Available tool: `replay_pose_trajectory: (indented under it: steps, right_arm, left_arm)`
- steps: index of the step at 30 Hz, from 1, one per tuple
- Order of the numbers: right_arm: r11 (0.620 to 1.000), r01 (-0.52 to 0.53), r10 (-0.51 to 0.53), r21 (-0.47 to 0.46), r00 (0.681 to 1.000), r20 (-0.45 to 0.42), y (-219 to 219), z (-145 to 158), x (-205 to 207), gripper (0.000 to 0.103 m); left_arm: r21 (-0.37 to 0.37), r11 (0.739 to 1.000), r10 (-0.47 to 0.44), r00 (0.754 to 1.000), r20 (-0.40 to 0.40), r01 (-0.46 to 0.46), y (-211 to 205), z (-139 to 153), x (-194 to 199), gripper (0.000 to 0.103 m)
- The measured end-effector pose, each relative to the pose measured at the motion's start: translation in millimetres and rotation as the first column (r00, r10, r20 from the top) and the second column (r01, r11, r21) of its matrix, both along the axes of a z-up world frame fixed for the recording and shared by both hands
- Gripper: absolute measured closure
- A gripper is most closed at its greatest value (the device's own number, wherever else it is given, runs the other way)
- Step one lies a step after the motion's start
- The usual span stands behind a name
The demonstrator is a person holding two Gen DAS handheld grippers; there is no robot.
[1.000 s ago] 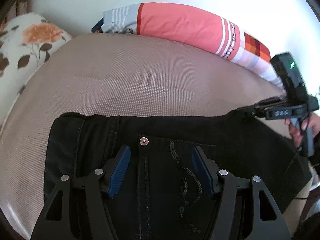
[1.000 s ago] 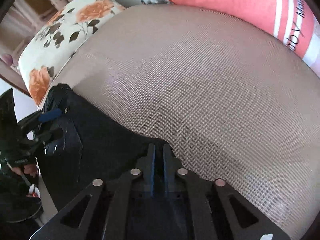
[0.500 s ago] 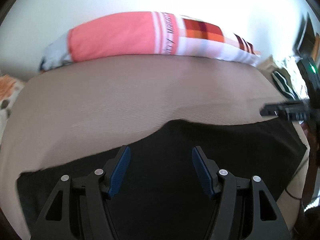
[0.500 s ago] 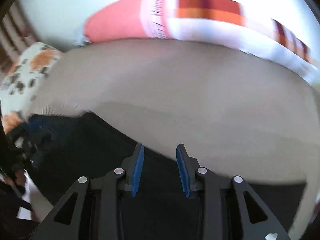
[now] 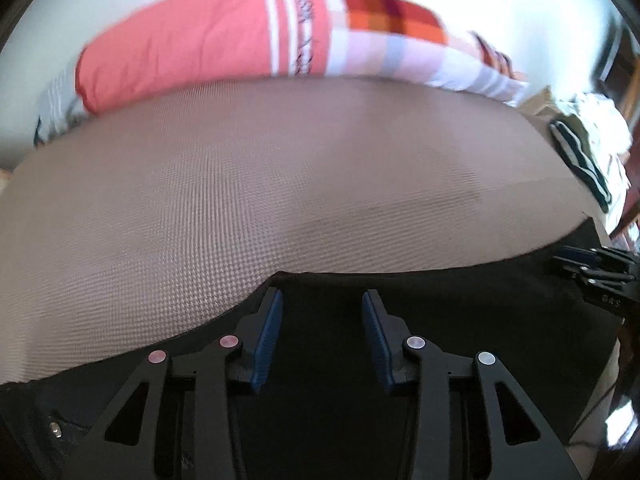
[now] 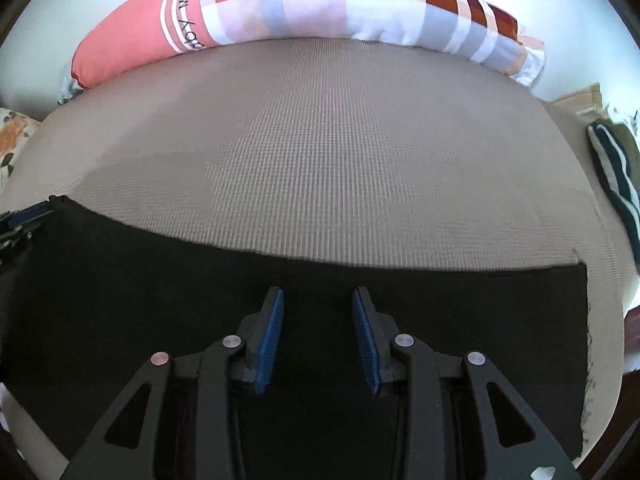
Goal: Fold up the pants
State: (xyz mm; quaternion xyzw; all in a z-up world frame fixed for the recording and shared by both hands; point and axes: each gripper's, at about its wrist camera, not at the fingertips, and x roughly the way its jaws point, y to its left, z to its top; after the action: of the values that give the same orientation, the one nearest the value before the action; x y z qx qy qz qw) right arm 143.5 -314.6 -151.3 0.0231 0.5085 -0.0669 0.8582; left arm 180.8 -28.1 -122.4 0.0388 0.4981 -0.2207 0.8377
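Note:
Black pants (image 5: 460, 312) lie flat along the near edge of a taupe bed; in the right wrist view the pants (image 6: 160, 288) stretch from far left to a hem end at right. My left gripper (image 5: 320, 298) is open and empty, hovering over the pants near their far edge. My right gripper (image 6: 318, 294) is open and empty above the pants. The right gripper also shows at the right edge of the left wrist view (image 5: 592, 268), and the left gripper at the left edge of the right wrist view (image 6: 24, 220).
The taupe woven bedspread (image 6: 340, 160) reaches back to a long pink and checked pillow (image 6: 280, 4) by the white wall. A dark green striped cloth (image 6: 612, 176) lies at the bed's right edge. A floral pillow (image 6: 12, 140) sits at far left.
The right gripper has let go of the pants and opened. Both grippers have swung right along the pants, so the waistband and pocket have left the left wrist view.

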Motion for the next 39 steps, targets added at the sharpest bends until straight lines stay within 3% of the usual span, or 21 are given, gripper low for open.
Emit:
replay_pose_trajectory:
  steps: [2, 6, 13, 20, 24, 27, 31, 34, 37, 39]
  right_arm:
    - [1.0, 0.004, -0.005, 0.022, 1.0, 0.009, -7, -1, 6, 0.07]
    - [0.998, 0.008, -0.008, 0.065, 1.0, 0.011, -16, 4, 12, 0.069]
    - [0.996, 0.055, -0.061, 0.073, 0.995, 0.08, -38, 33, -30, 0.063]
    - [0.982, 0.131, -0.136, 0.135, 0.99, 0.034, -98, 15, -80, 0.062]
    - [0.98, 0.183, -0.186, 0.076, 0.982, 0.03, -124, 7, -99, 0.062]
    - [0.966, 0.259, -0.26, 0.019, 0.966, 0.008, -149, -5, -113, 0.062]
    - [0.945, 0.322, -0.324, 0.053, 0.946, 0.024, -180, -4, -129, 0.062]
    - [0.935, 0.292, -0.305, 0.2, 0.952, 0.035, -204, 1, -139, 0.062]
    - [0.883, 0.229, -0.249, 0.41, 0.968, -0.003, -235, 1, -145, 0.062]
    - [0.86, 0.225, -0.241, 0.459, 0.97, -0.025, -251, 0, -149, 0.06]
  left_arm:
    - [-0.018, 1.0, 0.018, 1.0, -0.005, -0.019, 2, -1, 2, 0.061]
    - [0.037, 0.999, 0.011, 1.0, 0.025, -0.012, -2, 2, -7, 0.061]
    - [-0.022, 1.0, 0.003, 0.999, 0.044, -0.002, 4, 26, -40, 0.061]
    - [0.031, 0.999, -0.012, 1.0, -0.005, 0.012, 9, 14, -78, 0.061]
    - [0.06, 0.998, 0.021, 0.999, -0.028, -0.02, 22, 3, -92, 0.061]
    - [0.031, 0.999, 0.031, 0.999, -0.021, -0.03, 37, 3, -102, 0.061]
    - [0.044, 0.999, 0.024, 0.999, -0.028, -0.023, 48, 5, -111, 0.061]
    - [0.032, 0.999, 0.041, 0.998, -0.05, -0.039, 53, 7, -112, 0.061]
    - [0.015, 0.996, 0.086, 0.993, -0.082, -0.085, 54, 10, -110, 0.06]
    - [0.005, 0.994, 0.106, 0.99, -0.091, -0.106, 49, 13, -110, 0.06]
